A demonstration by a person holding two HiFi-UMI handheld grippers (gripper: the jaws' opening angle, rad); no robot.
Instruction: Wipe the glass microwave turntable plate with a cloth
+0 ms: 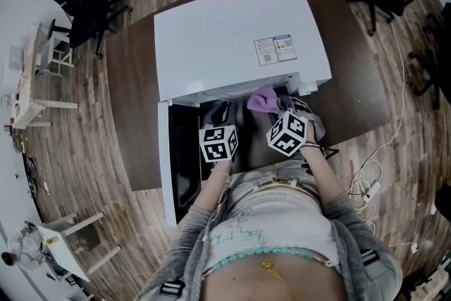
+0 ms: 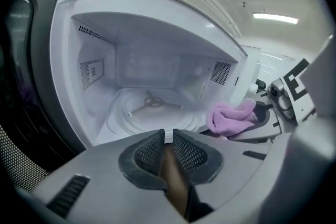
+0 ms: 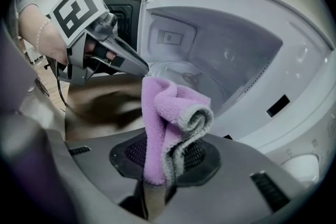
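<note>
Holding the bunched purple cloth upright between its jaws, the right claw hangs just outside the mouth of the microwave, with the plate lying flat on the cavity floor ahead of it and lower. The left claw, the nearer one, is pinched to a slit at the plate's near rim, seemingly on it. Wiping likely means carrying the cloth forward and down past that claw onto the glass.
</note>
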